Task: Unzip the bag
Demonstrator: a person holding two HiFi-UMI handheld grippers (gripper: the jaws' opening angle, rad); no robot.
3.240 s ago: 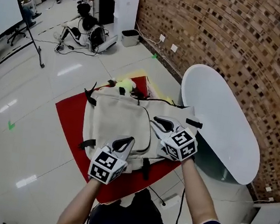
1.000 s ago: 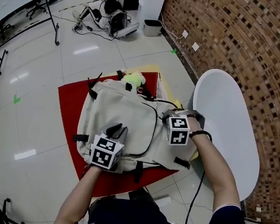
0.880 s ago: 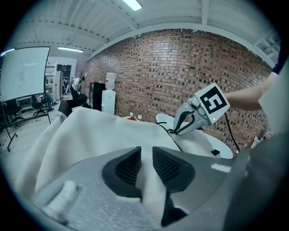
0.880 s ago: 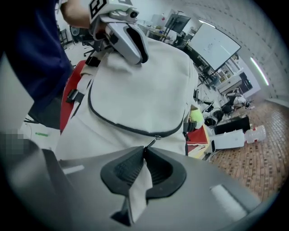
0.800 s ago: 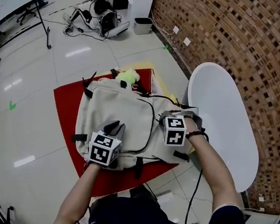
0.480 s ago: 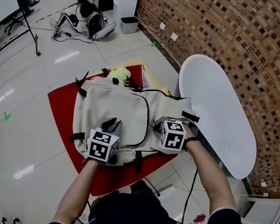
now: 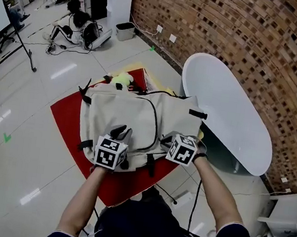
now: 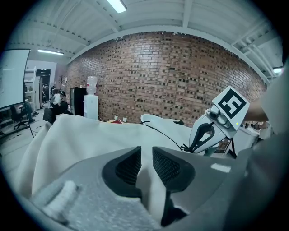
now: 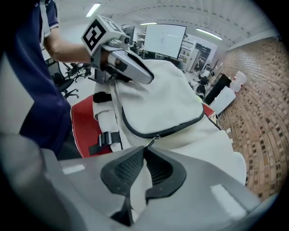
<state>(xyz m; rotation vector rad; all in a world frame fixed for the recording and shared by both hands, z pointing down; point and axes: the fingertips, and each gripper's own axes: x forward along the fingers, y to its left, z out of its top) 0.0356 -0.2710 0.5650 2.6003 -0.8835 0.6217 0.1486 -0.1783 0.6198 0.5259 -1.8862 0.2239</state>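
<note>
A cream backpack lies flat on a red mat, its front pocket outlined by a black zipper. My left gripper rests on the pocket's near left part, shut on a pinched fold of the cream fabric. My right gripper sits at the pocket's near right corner. There it is shut on the small metal zipper pull, with the black zipper curving away beyond the jaws. Each gripper shows in the other's view: the right gripper and the left gripper.
A white oval table stands close to the bag's right side, a brick wall behind it. A yellow-green soft item lies at the bag's far end. A person sits on the floor far back.
My right gripper has moved toward me along the pocket's right edge to its near corner. My left gripper has kept its hold on the fabric.
</note>
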